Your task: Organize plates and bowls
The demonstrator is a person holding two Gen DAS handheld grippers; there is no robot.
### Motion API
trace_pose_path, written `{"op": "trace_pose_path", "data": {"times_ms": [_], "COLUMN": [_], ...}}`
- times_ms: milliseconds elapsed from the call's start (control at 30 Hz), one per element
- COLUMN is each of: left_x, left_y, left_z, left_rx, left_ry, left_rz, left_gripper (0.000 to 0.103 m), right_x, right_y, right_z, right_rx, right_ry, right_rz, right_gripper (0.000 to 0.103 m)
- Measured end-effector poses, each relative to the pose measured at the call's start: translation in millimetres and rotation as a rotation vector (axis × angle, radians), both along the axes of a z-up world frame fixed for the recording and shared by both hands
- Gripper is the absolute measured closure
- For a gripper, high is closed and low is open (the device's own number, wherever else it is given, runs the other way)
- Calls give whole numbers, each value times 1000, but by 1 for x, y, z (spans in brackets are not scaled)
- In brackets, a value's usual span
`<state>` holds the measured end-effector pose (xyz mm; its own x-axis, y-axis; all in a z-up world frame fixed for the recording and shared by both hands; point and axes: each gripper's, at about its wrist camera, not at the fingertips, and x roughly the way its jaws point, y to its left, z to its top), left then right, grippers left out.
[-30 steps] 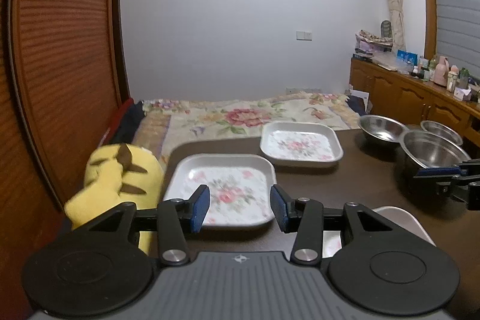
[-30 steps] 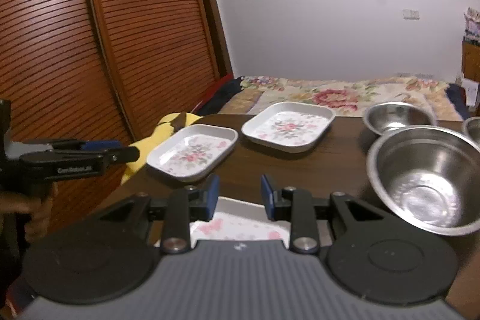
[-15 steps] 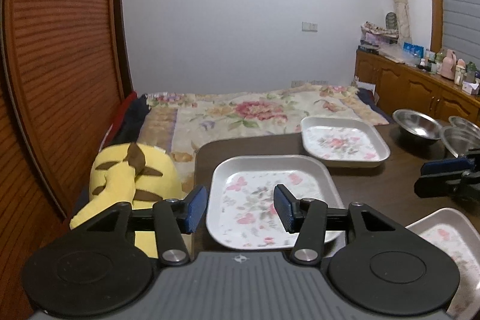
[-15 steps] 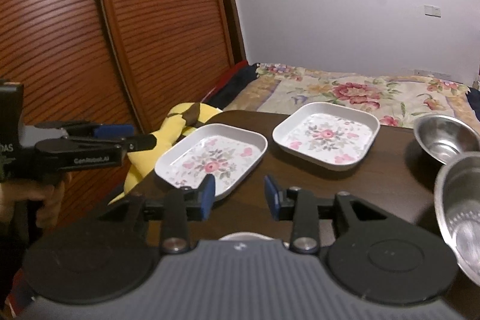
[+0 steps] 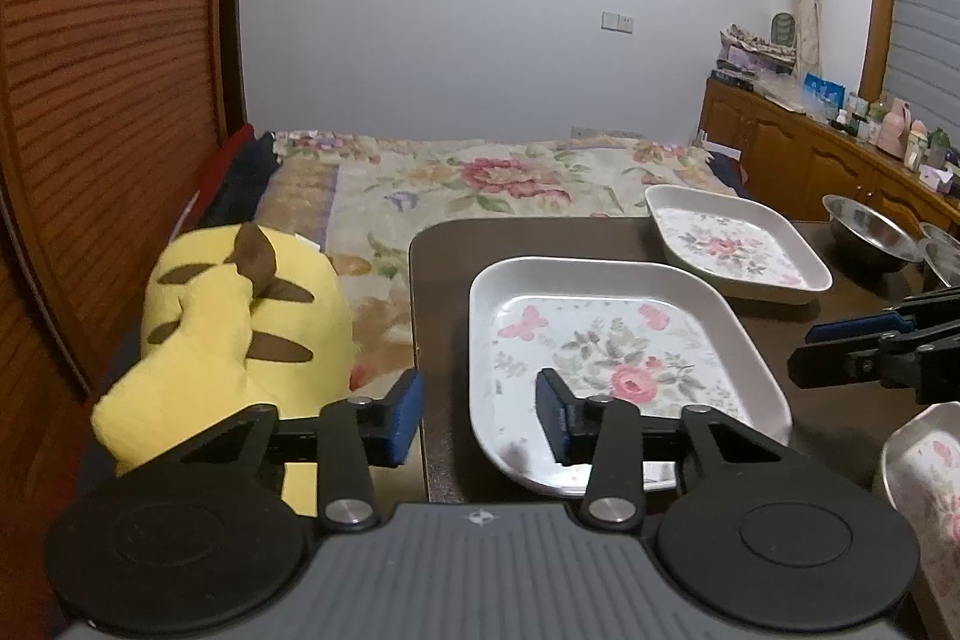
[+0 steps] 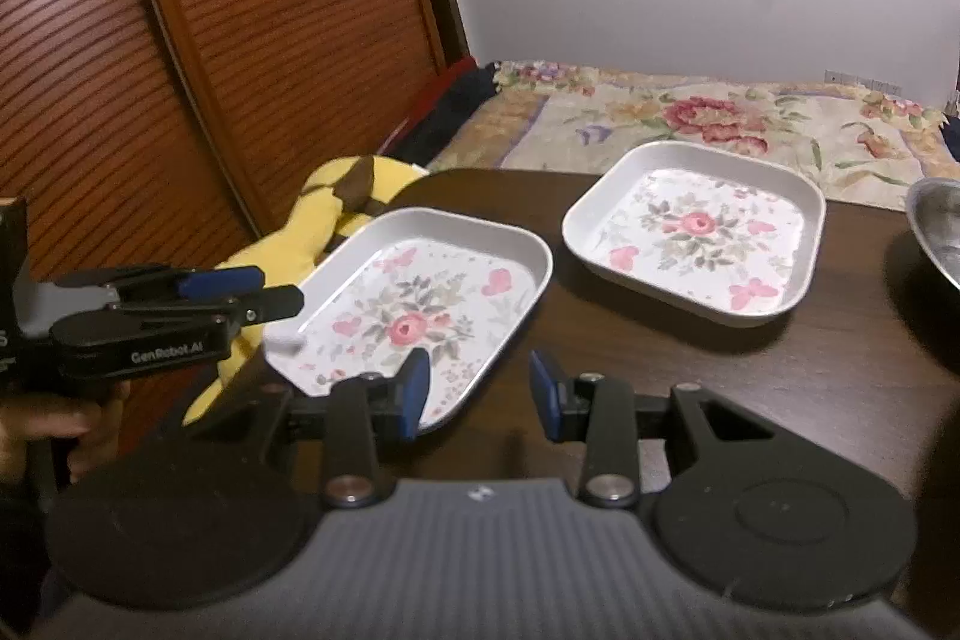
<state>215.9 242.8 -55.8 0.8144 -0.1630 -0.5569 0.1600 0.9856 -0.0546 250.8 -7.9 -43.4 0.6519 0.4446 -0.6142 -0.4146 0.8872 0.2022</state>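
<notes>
left gripper (image 5: 477, 418): hanging with its jaws spread wide, nothing between the blue pads. It's sitting right at the near left corner of the closest plate, the right finger over the plate's inner floor and the left finger hovering out past the table edge.

right gripper (image 6: 479, 394): also spread apart and gripping nothing. In its own view the left finger is overlapping the near corner of the closest plate, and the right finger is hovering over bare tabletop.

near floral plate (image 5: 606, 352): lying flat on the table, just ahead of the left gripper and ahead-left of the right one. White rim, pink rose in the middle.

far floral plate (image 5: 735, 244): sitting further out, ahead and to the right of the left gripper, close to the near plate. Can't tell if the rims are touching.

third floral plate (image 5: 927, 466): peeking in at the left wrist view's lower right edge, right of the left gripper, under the right gripper's tip.

steel bowls (image 5: 870, 232): sitting far off to the right of both grippers, past the far plate. One rim is also poking into the right wrist view.

table (image 6: 780, 376): dark wood, carrying all the dishes.

yellow plush (image 5: 240, 316): slumping off the table's left side, just left of the left gripper.

bed (image 5: 480, 184): floral cover, stretching out beyond the table's far edge.
</notes>
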Motion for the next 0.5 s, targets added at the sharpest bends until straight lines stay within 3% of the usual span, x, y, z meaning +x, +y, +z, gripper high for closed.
{"op": "trace_pose_path", "data": {"times_ms": [133, 367, 500], "left_x": [7, 14, 15], "left_y": [4, 5, 4], "left_z": [-4, -5, -8], "left_rx": [-51, -82, -79], "left_ry": [17, 30, 38], "left_rz": [-9, -19, -13], "left_gripper": [67, 83, 87], "right_x": [11, 23, 27], "right_y": [8, 13, 14], "right_z": [-3, -7, -8], "right_rx": [-17, -9, -15], "right_ry": [24, 68, 88], "right_rz": [10, 21, 24], "right_gripper": [66, 81, 82]}}
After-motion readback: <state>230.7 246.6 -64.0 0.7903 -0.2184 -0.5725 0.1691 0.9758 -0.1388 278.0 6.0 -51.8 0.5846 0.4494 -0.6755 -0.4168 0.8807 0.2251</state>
